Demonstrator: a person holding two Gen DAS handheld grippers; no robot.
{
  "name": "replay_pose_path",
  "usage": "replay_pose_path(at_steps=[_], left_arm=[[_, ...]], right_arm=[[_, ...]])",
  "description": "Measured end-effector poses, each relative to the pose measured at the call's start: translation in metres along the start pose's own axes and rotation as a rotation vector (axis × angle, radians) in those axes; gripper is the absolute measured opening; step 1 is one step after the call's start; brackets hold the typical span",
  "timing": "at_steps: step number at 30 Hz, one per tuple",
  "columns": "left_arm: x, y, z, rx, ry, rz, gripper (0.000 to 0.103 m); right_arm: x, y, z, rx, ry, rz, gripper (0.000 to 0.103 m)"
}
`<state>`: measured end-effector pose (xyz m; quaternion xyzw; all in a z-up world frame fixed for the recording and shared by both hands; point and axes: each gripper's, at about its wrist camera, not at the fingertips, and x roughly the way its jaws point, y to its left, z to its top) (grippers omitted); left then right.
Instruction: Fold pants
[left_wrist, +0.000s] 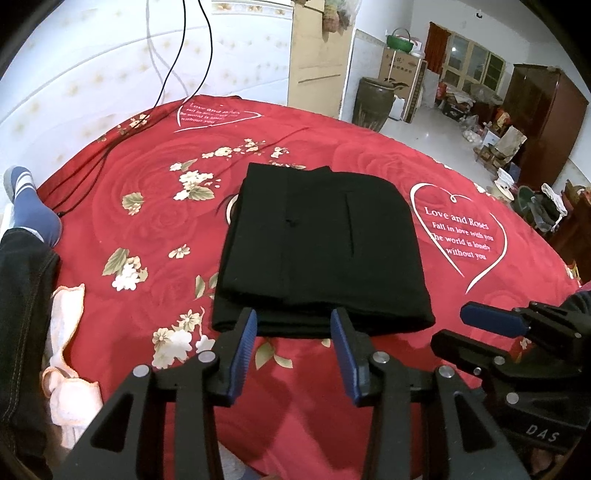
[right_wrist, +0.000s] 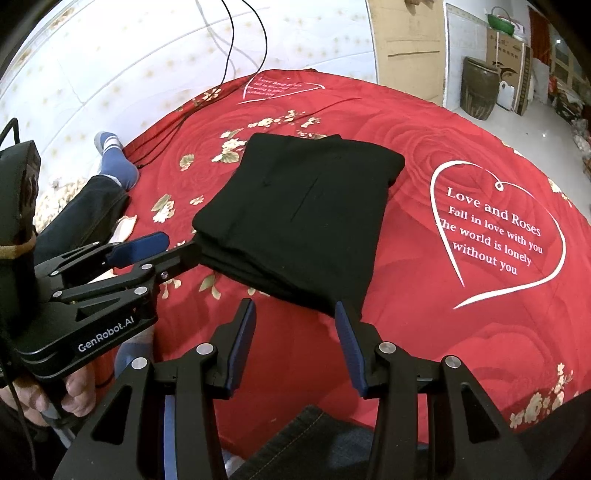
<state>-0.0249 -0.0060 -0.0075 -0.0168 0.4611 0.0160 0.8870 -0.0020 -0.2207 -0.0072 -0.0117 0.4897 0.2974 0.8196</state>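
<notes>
Red bedspread (left_wrist: 147, 184) with rose print, white flowers, two white hearts with text. Black cables (left_wrist: 177, 55) hang down the wall onto it, far left. White towel (left_wrist: 66, 332) crumpled at left edge. Blue striped sock (left_wrist: 29, 206) on a foot, jeans leg (left_wrist: 22, 314) beside it. Brown jar (left_wrist: 373, 99), green basket (left_wrist: 399, 40) on cardboard box, wardrobe (left_wrist: 539, 122) at back.

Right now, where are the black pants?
The folded black pants lie mid-bed on the red bedspread, left of the white heart print, just ahead of both open claws.
</notes>
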Motion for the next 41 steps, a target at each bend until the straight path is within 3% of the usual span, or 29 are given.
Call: replay_pose_path(at_steps=[41], left_arm=[[-0.0012, -0.0038, 0.0014, 0.027, -0.030, 0.048, 0.044]], right_arm=[[0.0034, 0.0005, -0.0008, 0.009, 0.012, -0.001, 0.045]])
